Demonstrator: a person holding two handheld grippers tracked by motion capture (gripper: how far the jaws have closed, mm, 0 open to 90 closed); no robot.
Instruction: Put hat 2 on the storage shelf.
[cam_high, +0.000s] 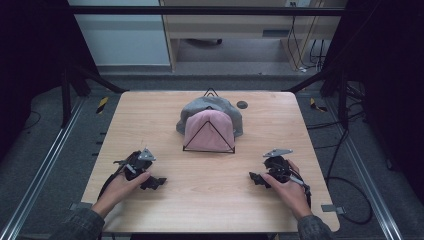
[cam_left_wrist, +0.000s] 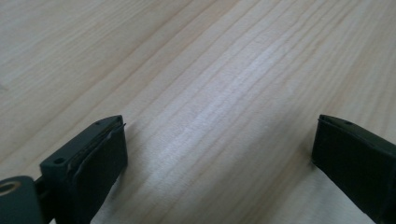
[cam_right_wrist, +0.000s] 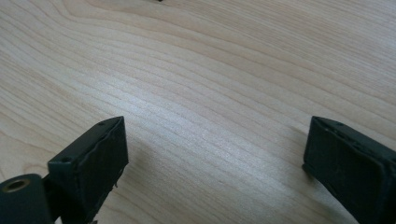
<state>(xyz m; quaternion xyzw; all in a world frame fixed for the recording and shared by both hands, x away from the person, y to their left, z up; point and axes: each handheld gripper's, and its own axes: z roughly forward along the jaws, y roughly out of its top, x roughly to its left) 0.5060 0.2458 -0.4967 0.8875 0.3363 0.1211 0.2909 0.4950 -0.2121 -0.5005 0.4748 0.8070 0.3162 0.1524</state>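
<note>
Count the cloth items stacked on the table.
2: a pink cloth on top, with a black hanger lying over it, and a grey cloth beneath, showing at the far edge and sides. More could be hidden underneath.

hat (cam_high: 209, 131) on hanger (cam_high: 208, 136), behind both tongs
</note>
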